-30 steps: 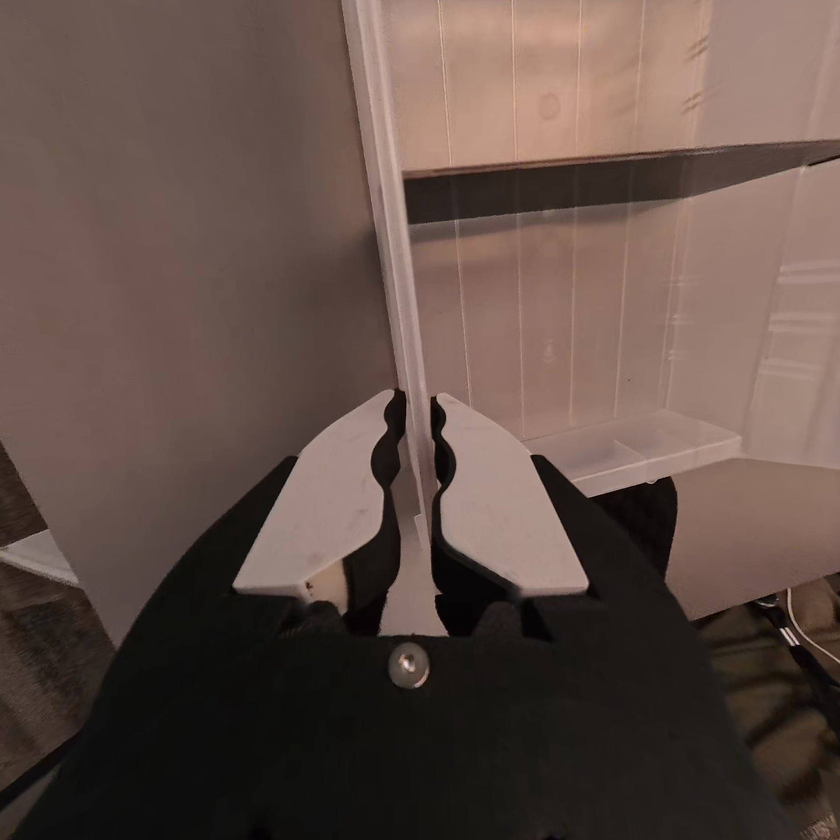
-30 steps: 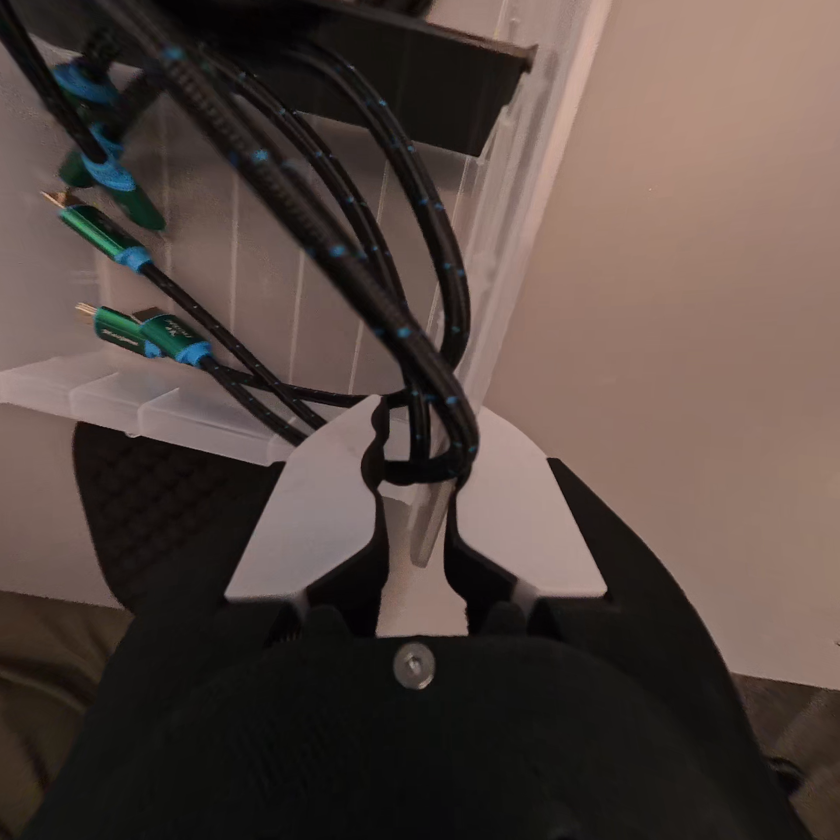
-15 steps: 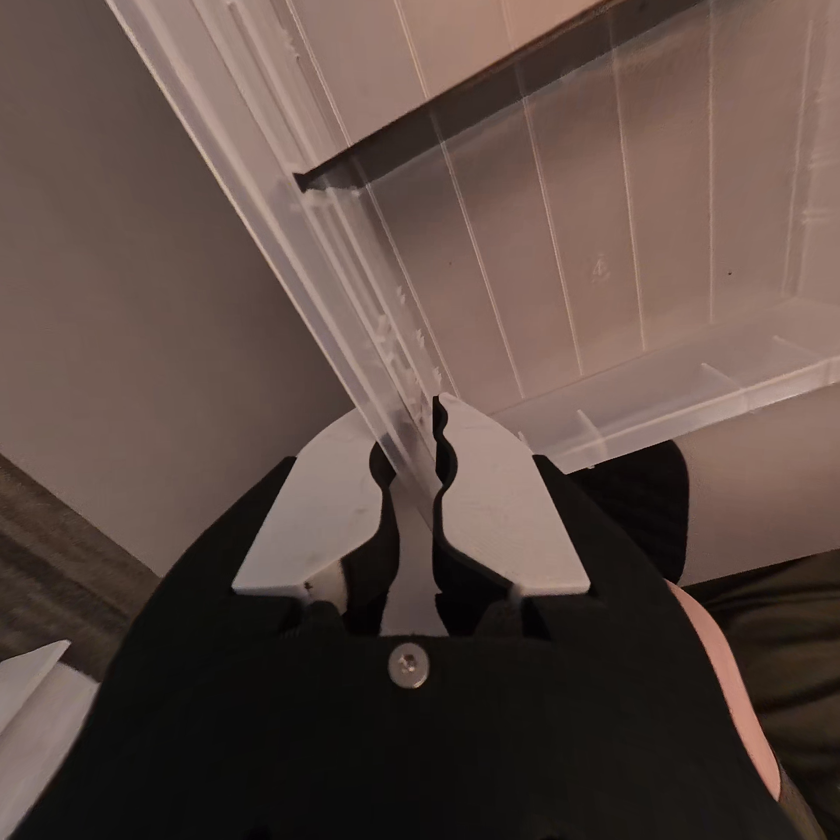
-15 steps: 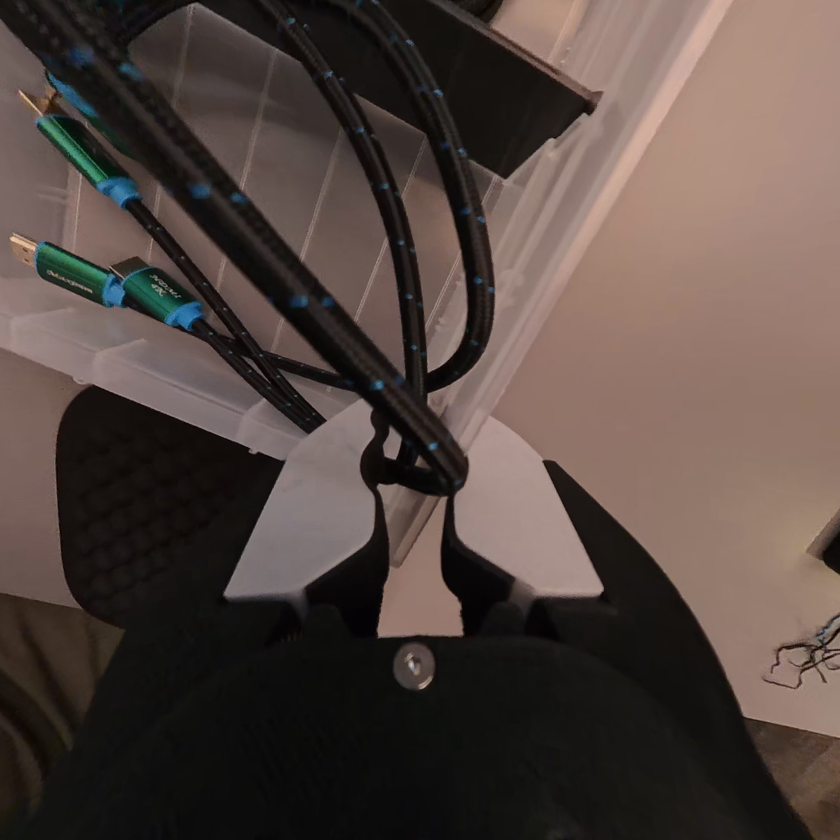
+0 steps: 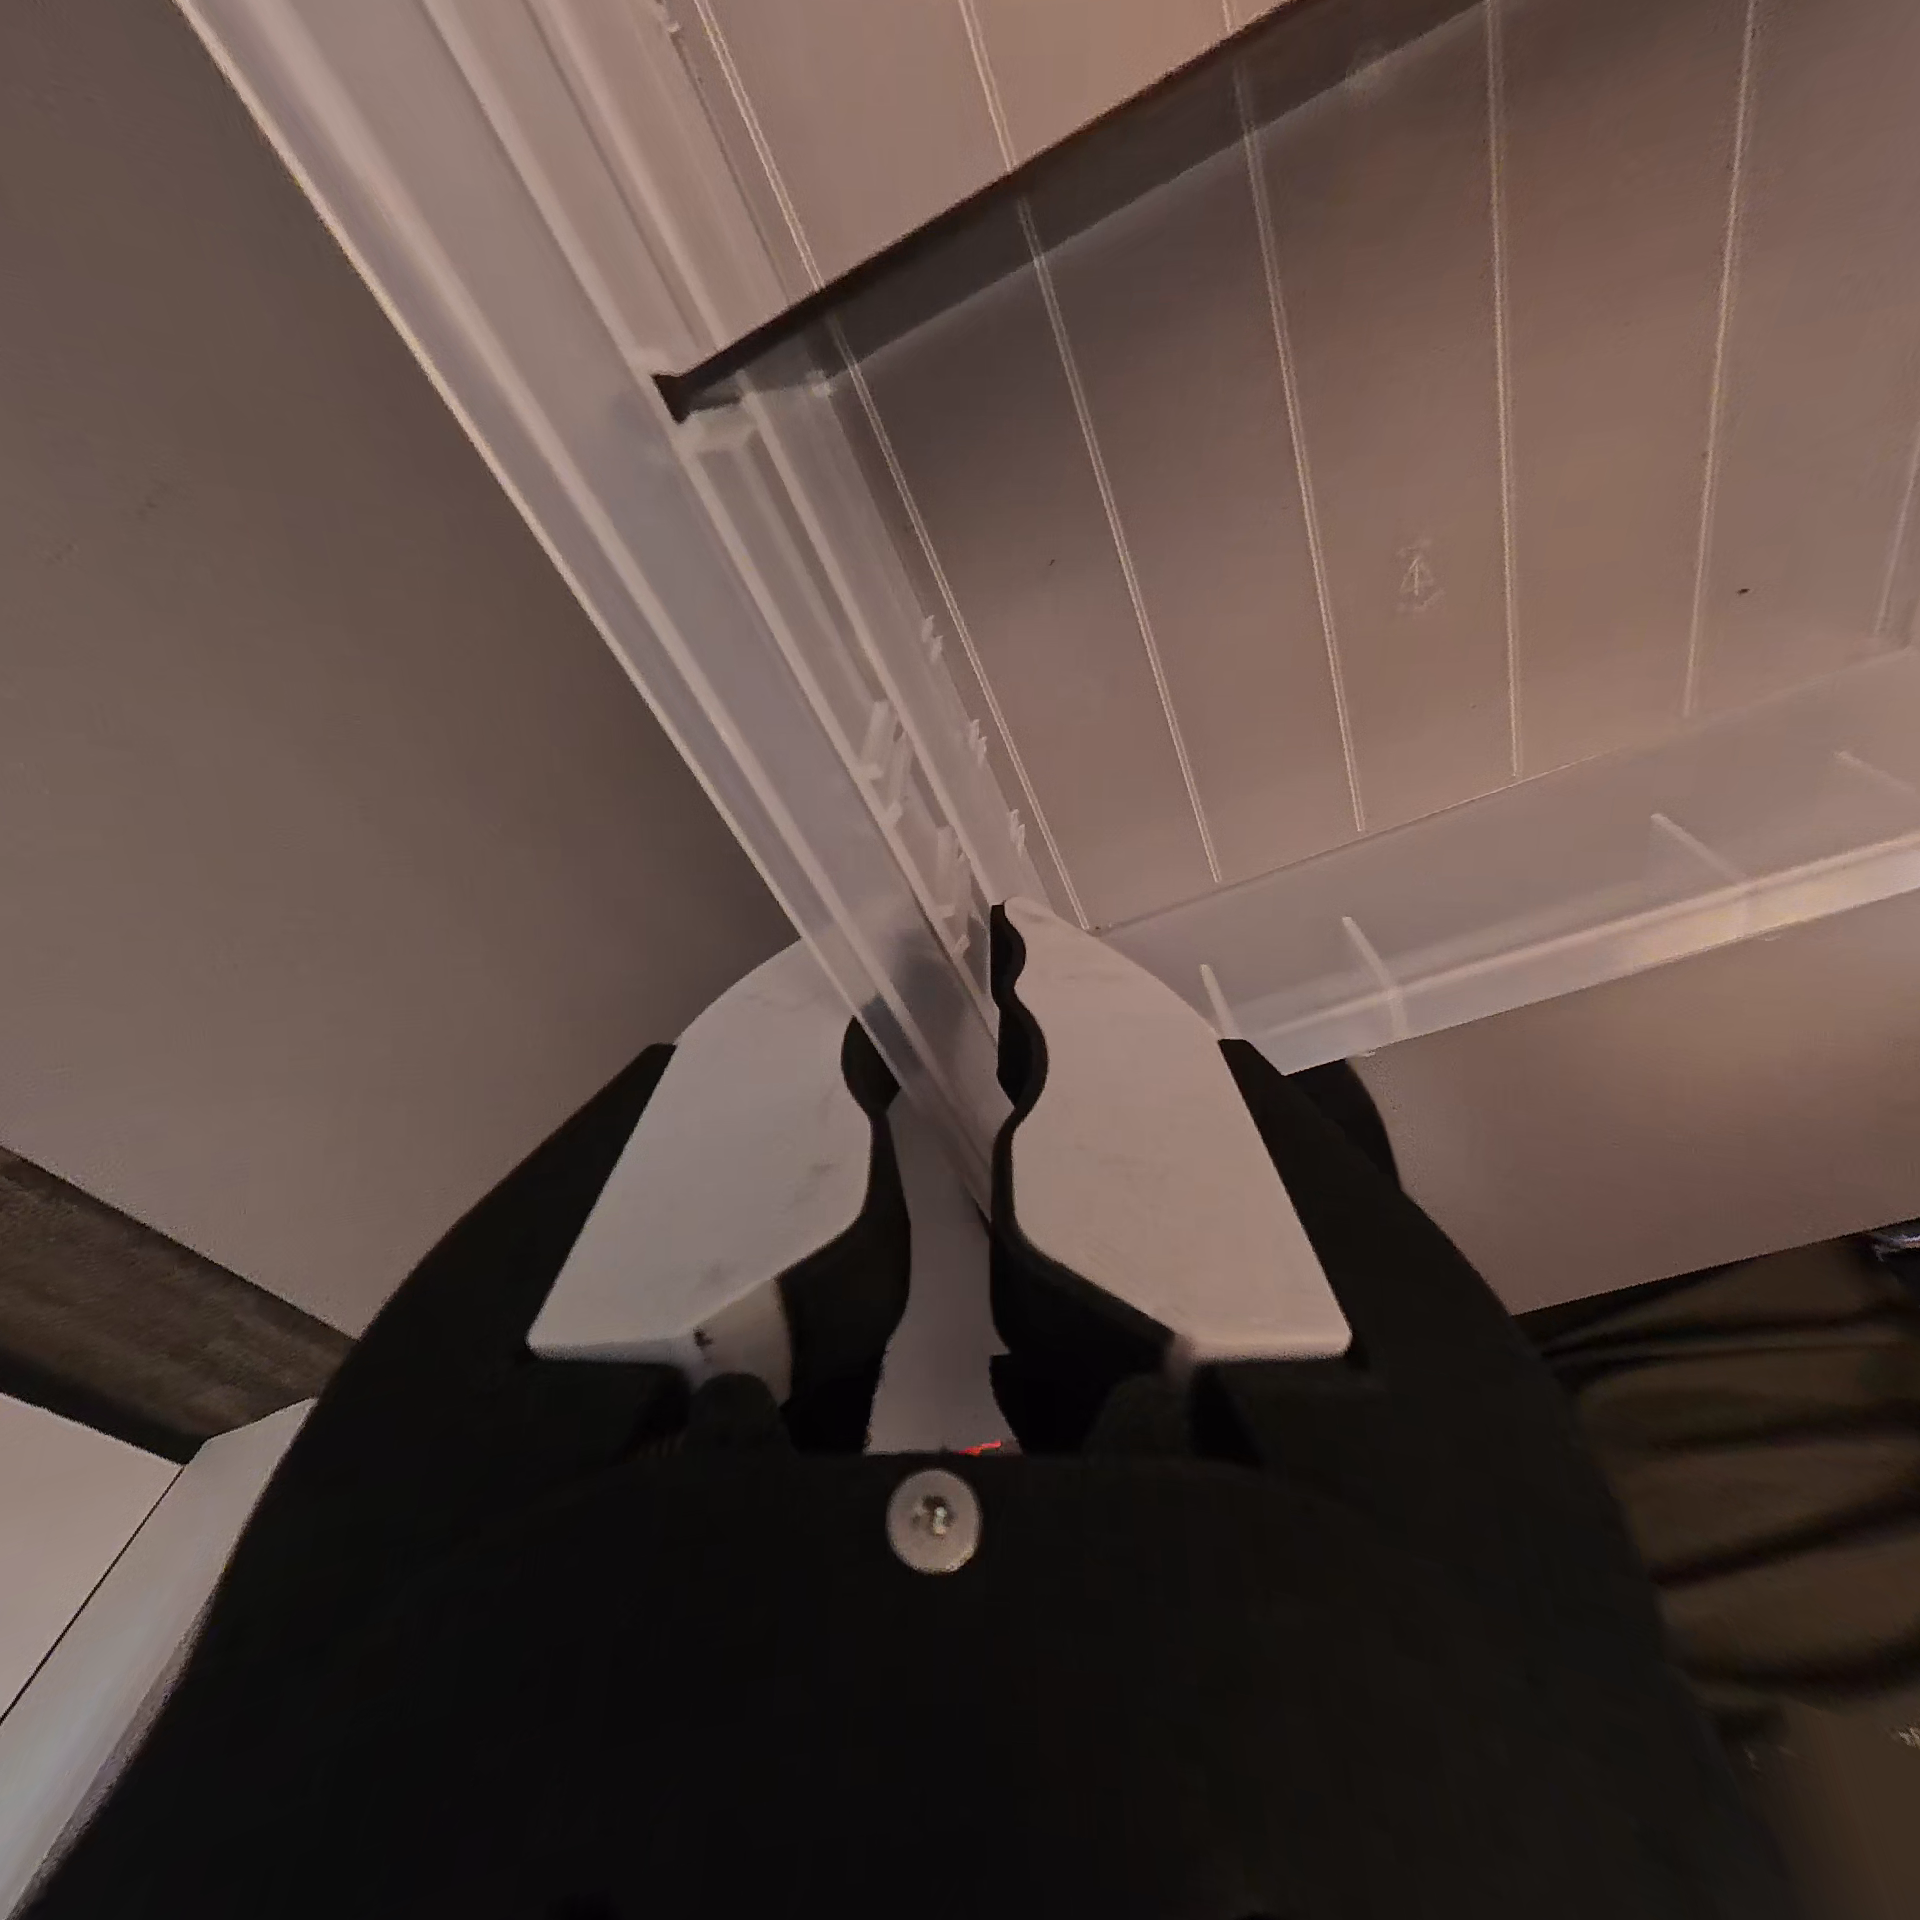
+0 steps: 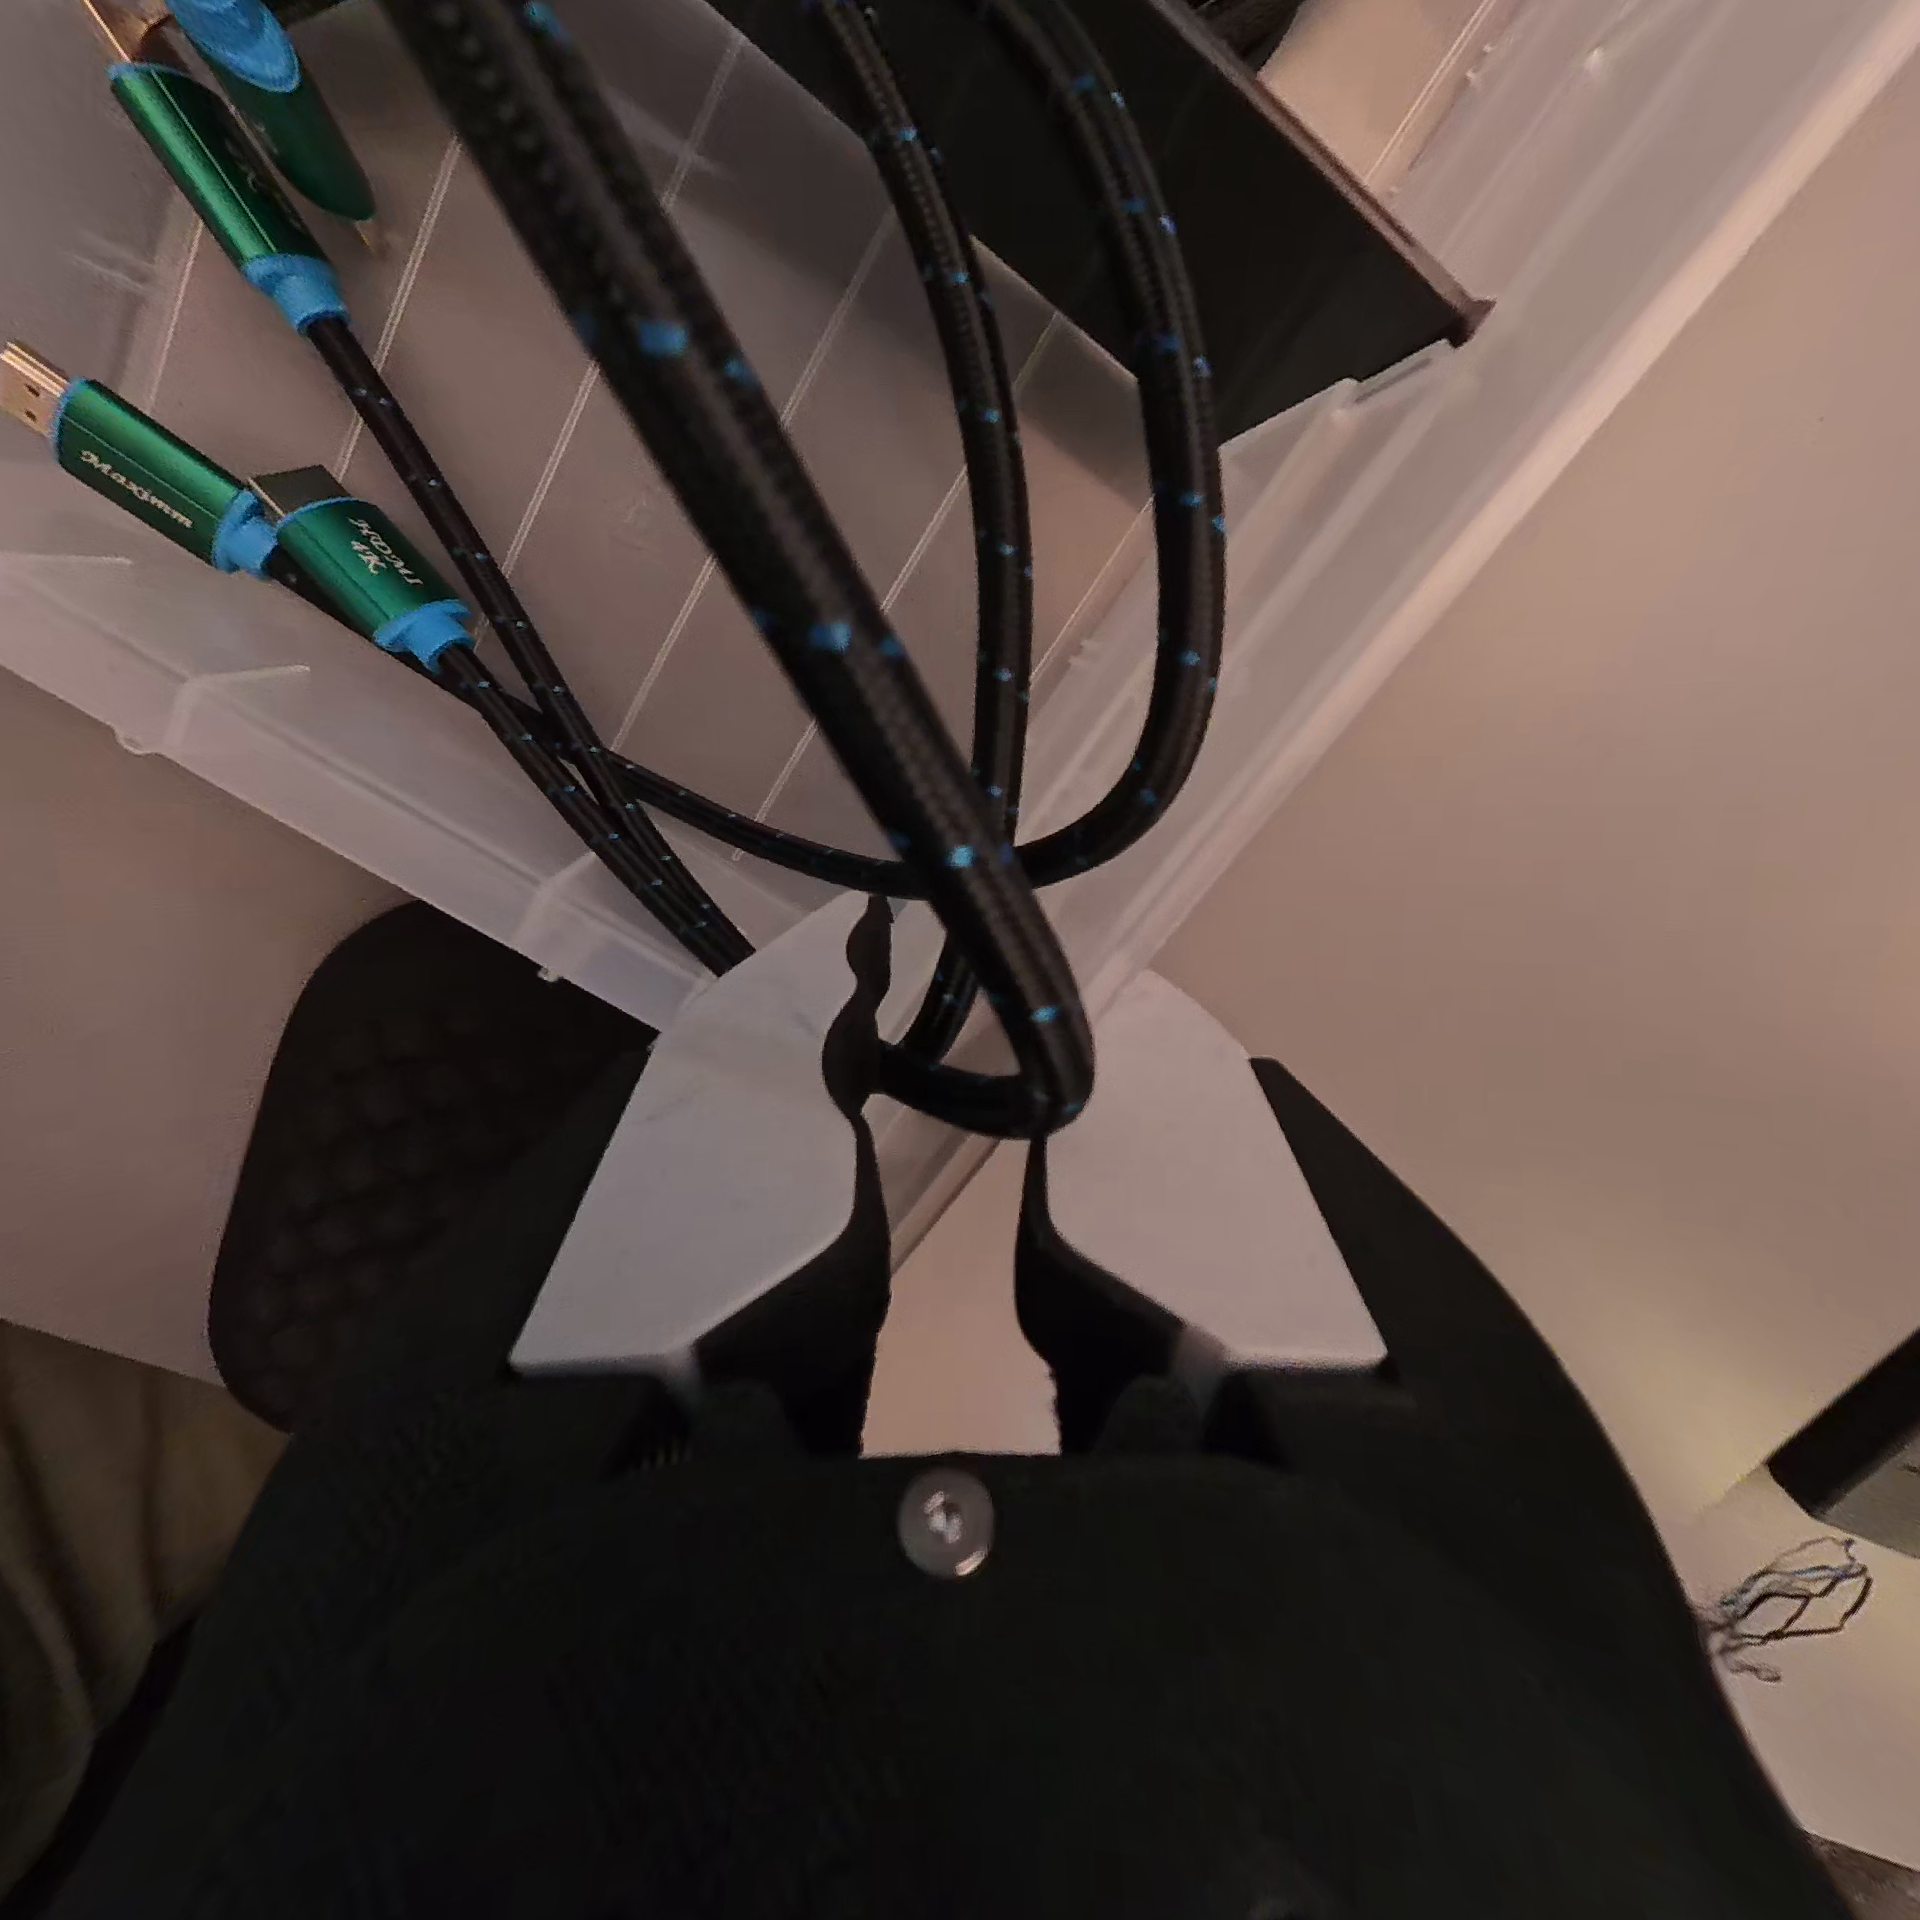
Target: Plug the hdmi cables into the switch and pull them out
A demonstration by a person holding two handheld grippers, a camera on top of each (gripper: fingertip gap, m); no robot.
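Both grippers hold a clear plastic bin (image 5: 1351, 520) by opposite side rims, and it sits slanted in both views. My left gripper (image 5: 925, 935) is shut on the left rim (image 5: 790, 665). My right gripper (image 6: 997, 956) is shut on the right rim (image 6: 1299, 748). Black braided HDMI cables (image 6: 790, 540) with blue flecks lie in the bin, and one loop hangs across my right fingertips. Green plugs (image 6: 135, 478) with blue collars lie loose at the left. A black flat box, the switch (image 6: 1299, 239), shows as a dark band in the left wrist view (image 5: 1039, 197).
A pale wall or tabletop fills the background behind the bin. A black mesh chair back (image 6: 416, 1143) is below the bin. A white furniture edge (image 5: 94, 1538) and dark floor (image 5: 125, 1278) are at lower left. A tangle of thread (image 6: 1787, 1600) lies on a white surface.
The bin has gone from upright to strongly slanted in both views. The cables and green plugs have shifted with it. Both grippers stay shut on the rims.
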